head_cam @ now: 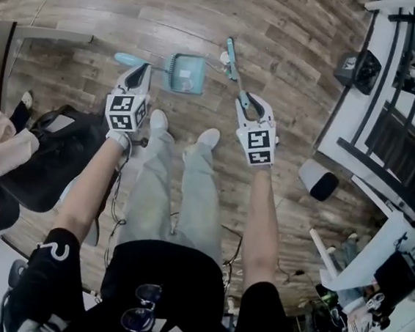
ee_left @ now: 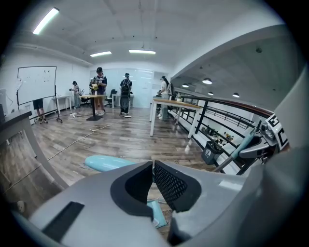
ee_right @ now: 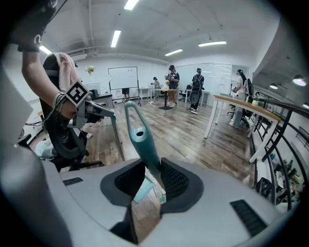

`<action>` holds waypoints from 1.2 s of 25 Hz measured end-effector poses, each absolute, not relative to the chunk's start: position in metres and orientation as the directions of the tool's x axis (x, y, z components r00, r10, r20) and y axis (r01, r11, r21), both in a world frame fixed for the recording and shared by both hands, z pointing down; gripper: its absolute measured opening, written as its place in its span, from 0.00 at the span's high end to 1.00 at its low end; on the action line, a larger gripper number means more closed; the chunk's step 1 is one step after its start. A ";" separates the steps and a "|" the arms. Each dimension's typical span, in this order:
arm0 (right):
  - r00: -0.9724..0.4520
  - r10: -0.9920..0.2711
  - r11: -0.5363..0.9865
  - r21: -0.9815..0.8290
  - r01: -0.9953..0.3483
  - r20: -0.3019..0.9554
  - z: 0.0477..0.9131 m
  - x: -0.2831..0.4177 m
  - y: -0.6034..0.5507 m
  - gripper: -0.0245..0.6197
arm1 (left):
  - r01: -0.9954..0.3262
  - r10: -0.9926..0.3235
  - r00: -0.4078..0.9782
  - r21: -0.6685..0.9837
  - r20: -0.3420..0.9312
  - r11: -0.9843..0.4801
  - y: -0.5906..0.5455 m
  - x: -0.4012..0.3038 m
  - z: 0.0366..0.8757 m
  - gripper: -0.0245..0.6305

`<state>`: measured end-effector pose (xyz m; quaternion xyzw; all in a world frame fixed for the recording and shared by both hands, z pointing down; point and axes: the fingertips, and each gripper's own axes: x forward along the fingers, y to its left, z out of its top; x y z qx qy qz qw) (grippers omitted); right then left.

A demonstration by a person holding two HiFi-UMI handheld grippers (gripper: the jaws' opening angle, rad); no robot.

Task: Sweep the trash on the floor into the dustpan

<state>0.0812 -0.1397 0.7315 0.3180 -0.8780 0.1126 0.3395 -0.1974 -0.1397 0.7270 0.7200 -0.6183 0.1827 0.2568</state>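
Observation:
A teal dustpan (head_cam: 185,74) rests on the wooden floor ahead of my feet, and its thin rod rises to a teal grip (head_cam: 128,59). My left gripper (head_cam: 139,70) is shut on that rod just below the grip (ee_left: 104,163); the pan (ee_left: 157,212) shows beneath the jaws. My right gripper (head_cam: 246,96) is shut on the teal broom handle (head_cam: 233,59), which passes between the jaws (ee_right: 155,169) and sticks up past them (ee_right: 140,135). A small white scrap of trash (head_cam: 224,55) lies at the broom's far end, right of the pan.
A black office chair (head_cam: 54,153) stands close on the left. White desks and a black railing (head_cam: 374,127) line the right side, with a black bin (head_cam: 358,67) beyond. My shoes (head_cam: 209,136) are just behind the pan. Several people stand far off (ee_left: 99,91).

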 end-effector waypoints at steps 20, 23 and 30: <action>-0.670 -0.524 0.592 -0.341 -0.730 0.526 0.710 0.007 -0.105 0.79 | -0.973 -0.782 0.223 0.188 0.583 -0.138 -0.141 -0.199 0.726 0.95; -0.696 -0.524 0.577 -0.396 -0.714 0.490 0.703 -0.006 -0.104 0.79 | -0.972 -0.781 0.226 0.188 0.582 -0.140 -0.140 -0.199 0.726 0.95; -0.695 -0.540 0.554 -0.420 -0.719 0.476 0.704 -0.008 -0.103 0.79 | -0.971 -0.780 0.232 0.191 0.582 -0.146 -0.137 -0.201 0.728 0.95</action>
